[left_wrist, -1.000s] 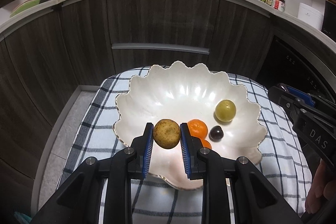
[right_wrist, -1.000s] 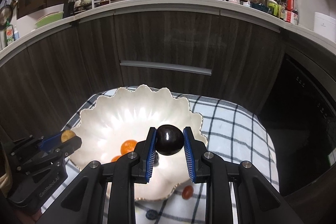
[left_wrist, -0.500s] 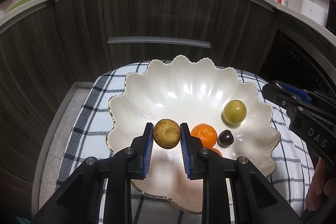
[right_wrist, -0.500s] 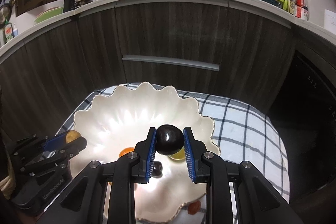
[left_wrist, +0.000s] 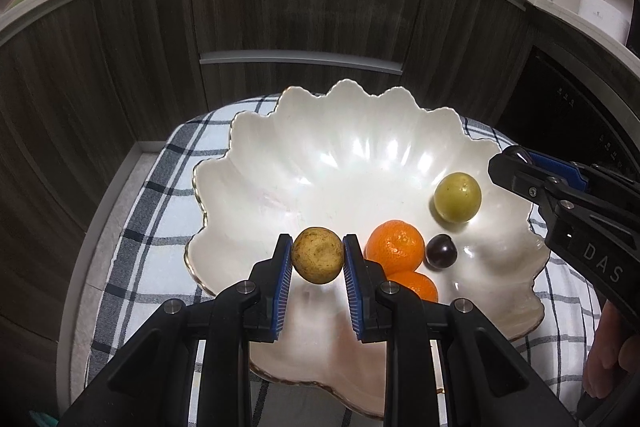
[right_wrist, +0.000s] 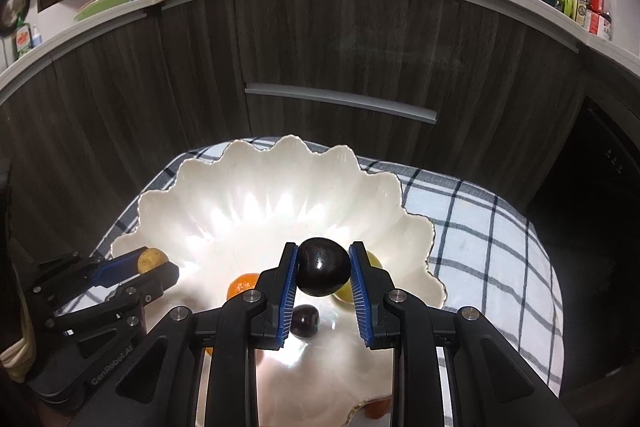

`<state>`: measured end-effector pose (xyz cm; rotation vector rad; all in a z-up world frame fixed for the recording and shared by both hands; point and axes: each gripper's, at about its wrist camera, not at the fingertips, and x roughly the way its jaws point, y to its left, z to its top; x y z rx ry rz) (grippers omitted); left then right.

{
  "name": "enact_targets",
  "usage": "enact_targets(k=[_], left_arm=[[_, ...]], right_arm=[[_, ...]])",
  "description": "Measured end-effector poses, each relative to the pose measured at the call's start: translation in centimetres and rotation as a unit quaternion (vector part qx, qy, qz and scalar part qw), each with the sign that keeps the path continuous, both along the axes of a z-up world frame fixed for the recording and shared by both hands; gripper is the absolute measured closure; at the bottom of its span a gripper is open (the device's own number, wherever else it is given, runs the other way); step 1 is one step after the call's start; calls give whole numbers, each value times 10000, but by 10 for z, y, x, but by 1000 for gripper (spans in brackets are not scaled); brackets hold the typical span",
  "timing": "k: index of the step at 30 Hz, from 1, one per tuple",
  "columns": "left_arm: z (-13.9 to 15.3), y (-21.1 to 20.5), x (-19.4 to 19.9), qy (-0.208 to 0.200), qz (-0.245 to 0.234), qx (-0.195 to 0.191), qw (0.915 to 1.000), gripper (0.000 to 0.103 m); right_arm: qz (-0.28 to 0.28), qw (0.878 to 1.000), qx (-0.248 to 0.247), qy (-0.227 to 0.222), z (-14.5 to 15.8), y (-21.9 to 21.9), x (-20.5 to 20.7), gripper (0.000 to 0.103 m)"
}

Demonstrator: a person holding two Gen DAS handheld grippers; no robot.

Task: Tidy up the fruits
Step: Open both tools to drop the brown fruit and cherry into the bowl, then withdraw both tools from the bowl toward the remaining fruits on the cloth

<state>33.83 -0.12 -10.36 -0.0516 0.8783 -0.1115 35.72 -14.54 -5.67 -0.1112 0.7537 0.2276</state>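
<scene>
One scalloped white bowl [left_wrist: 360, 155] sits mid-frame, holding two oranges [left_wrist: 395, 246], one green fruit [left_wrist: 457, 197] and one small dark fruit [left_wrist: 441, 251]. Two grippers carry one fruit each: a brown one [left_wrist: 317, 261] and a dark one [right_wrist: 322, 272].

A brown speckled fruit [left_wrist: 317, 261] and a glossy dark plum [right_wrist: 322, 271] hang clamped above the white scalloped bowl [left_wrist: 304, 163] holding oranges.
</scene>
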Motion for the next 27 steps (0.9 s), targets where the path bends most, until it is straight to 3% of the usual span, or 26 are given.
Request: enact_targets(k=[6,9,11,13,16,22,27], left_arm=[[-3,-1,1,83,-56,-74,9999,74],[-2,0,-1,92,-19,-120,9999,53],[0,1,-3,55,47,-100,9999,43],[3,1,-6,-8,89,-51,9999,40],[8,1,-9,-72,105,-60,9999,31],[20,1,-15,-242,132,-32,9996,17],[27,-1,-21,-297,102,-10,9995,16]], right_arm=[[37,10000,3,69,-3,0,1,76],[47,10000,20,80,-3,-1,1,75],[7,9999,-17,101,-3,-1,1,66],[-50,10000,-18,61,-2,-3,-1,46],[-146,9999,-18,-47,2,-7,-4,32],[-292,9995,-43,-127,9,-13,-10,27],[-343,9992,-39,-181,15,-17,-19,27]])
